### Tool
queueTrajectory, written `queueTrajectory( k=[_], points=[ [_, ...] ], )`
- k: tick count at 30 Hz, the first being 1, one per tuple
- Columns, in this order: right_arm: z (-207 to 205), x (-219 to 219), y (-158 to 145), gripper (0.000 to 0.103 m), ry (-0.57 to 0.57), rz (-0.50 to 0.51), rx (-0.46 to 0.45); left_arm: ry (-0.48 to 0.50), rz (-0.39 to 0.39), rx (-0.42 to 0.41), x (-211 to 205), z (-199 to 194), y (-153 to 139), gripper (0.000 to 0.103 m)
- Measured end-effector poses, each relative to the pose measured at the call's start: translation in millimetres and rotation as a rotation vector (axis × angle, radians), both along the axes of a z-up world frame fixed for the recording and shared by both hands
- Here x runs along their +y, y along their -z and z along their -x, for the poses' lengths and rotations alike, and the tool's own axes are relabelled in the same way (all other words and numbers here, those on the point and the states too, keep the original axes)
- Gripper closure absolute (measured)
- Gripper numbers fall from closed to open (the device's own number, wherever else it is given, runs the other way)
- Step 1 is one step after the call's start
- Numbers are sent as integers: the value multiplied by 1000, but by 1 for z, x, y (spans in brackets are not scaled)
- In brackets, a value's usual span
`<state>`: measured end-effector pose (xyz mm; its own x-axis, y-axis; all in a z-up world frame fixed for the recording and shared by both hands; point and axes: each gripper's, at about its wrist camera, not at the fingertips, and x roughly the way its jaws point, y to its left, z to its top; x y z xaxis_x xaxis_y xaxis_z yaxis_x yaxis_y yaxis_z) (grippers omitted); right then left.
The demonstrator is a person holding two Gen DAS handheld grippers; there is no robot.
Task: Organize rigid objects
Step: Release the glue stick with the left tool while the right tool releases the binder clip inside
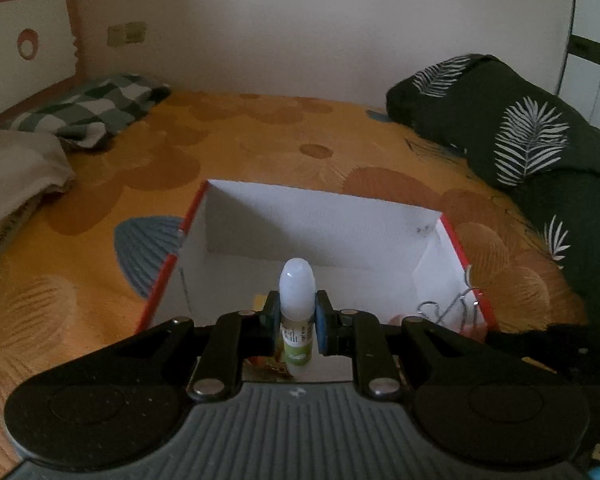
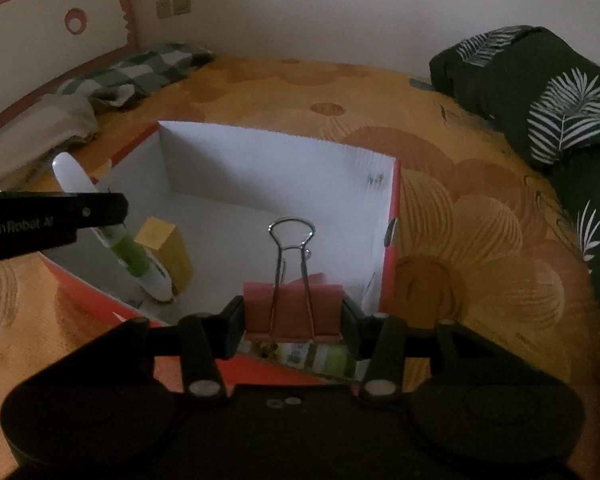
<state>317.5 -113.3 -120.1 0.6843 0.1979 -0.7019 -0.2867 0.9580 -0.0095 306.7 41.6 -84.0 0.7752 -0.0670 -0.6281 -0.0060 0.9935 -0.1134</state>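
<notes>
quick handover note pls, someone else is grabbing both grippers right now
Left gripper: shut on the white-capped tube, held upright over the box.
Right gripper: shut on the red binder clip, wire handles up, also over the box.
Already in the box: a small yellow carton.
Left to do: release both items into the box.

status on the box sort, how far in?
Done: a yellow block already sits inside the box. In hand: left gripper clamps a white-capped tube, right gripper clamps a red binder clip, both over the box. Left: releasing both. Nothing else loose shows on the bed.
</notes>
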Motion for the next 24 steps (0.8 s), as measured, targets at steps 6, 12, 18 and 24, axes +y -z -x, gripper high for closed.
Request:
queueTrajectory(
  k=[6, 12, 18, 24],
  points=[
    [-1, -2, 6, 55, 8, -13, 17, 33, -37, 61, -18, -7, 12, 86],
    [3, -6, 5, 52, -12, -13, 8, 27, -50, 112, -17, -8, 31, 86],
    [12, -9, 0, 49, -15, -19, -20, 19, -41, 119, -14, -6, 31, 86],
    [20, -15, -6, 43, -21, -20, -41, 28, -55, 106, -17, 1, 29, 86]
  ],
)
